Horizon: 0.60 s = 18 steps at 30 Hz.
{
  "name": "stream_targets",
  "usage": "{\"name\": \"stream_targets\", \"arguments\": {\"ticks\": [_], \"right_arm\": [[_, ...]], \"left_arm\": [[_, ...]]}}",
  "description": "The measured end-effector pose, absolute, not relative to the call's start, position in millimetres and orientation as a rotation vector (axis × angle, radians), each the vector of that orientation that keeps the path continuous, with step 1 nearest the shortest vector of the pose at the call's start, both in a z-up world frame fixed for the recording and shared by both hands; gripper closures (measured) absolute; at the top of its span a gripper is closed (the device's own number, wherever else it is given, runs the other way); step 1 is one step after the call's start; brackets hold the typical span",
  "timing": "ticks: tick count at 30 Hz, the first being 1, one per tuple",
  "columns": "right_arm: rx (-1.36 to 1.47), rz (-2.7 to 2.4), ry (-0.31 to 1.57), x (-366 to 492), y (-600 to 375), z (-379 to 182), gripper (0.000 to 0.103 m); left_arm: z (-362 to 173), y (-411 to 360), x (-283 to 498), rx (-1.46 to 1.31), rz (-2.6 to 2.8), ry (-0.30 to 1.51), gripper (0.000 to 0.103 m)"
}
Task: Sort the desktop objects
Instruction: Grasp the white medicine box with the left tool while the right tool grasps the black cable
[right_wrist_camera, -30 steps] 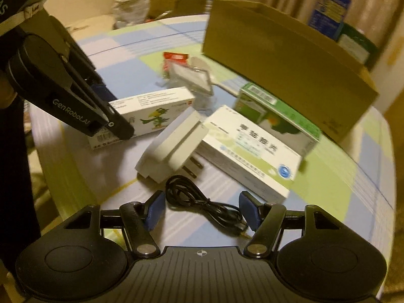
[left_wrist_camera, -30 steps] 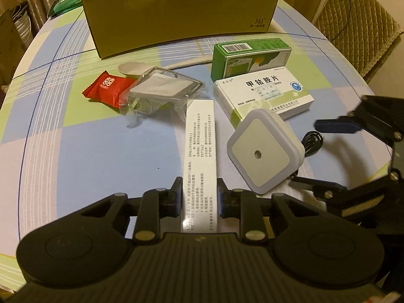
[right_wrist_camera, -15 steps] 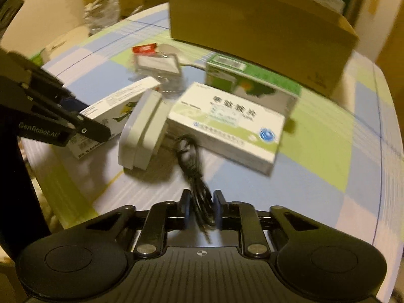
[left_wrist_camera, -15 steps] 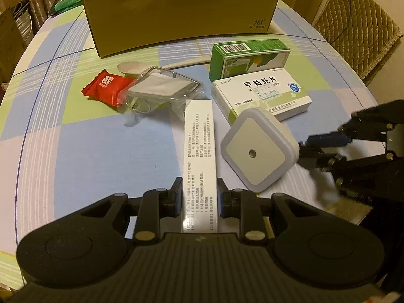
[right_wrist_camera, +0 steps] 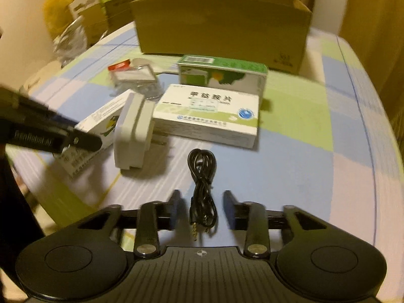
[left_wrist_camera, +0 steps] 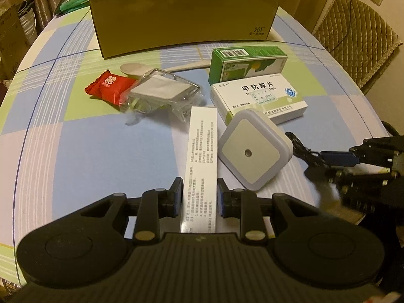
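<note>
Three medicine boxes (left_wrist_camera: 260,99), one night light (left_wrist_camera: 252,151), one cable (right_wrist_camera: 202,176), one cardboard box (left_wrist_camera: 184,15), one red packet (left_wrist_camera: 109,88).

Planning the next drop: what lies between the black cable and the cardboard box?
In the right wrist view, two medicine boxes: the white one nearer the cable, the green one behind it, before the cardboard box.

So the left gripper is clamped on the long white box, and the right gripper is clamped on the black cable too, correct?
Not quite. The left gripper is clamped on the long white box, but the right gripper is not clamped on the black cable. The right wrist view shows its jaws opening, with gaps on both sides of the cable lying between them.
</note>
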State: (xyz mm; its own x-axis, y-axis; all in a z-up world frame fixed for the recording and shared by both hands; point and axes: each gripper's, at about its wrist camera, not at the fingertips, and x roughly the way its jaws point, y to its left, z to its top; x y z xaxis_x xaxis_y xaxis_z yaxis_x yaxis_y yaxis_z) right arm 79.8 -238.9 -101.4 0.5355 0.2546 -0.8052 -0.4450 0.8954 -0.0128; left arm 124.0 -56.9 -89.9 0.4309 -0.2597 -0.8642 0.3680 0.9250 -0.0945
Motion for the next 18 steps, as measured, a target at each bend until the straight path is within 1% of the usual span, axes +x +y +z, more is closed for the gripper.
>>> {"name": "stream_targets", "arguments": {"ticks": [15,16,18], "right_arm": [[-0.177,0.394,0.888,87,-234,-107,0.066],[-0.178,0.396,0.885,87,-234,-107,0.068],[-0.181,0.396,0.883,86,-233,-106,0.080]], "left_arm": [[-99,-68,137,0.177,-0.401,1.068,0.081],[-99,-69,137,0.179,-0.399,1.063,0.081],[-99,-68,137,0.174,-0.395,1.061,0.081]]}}
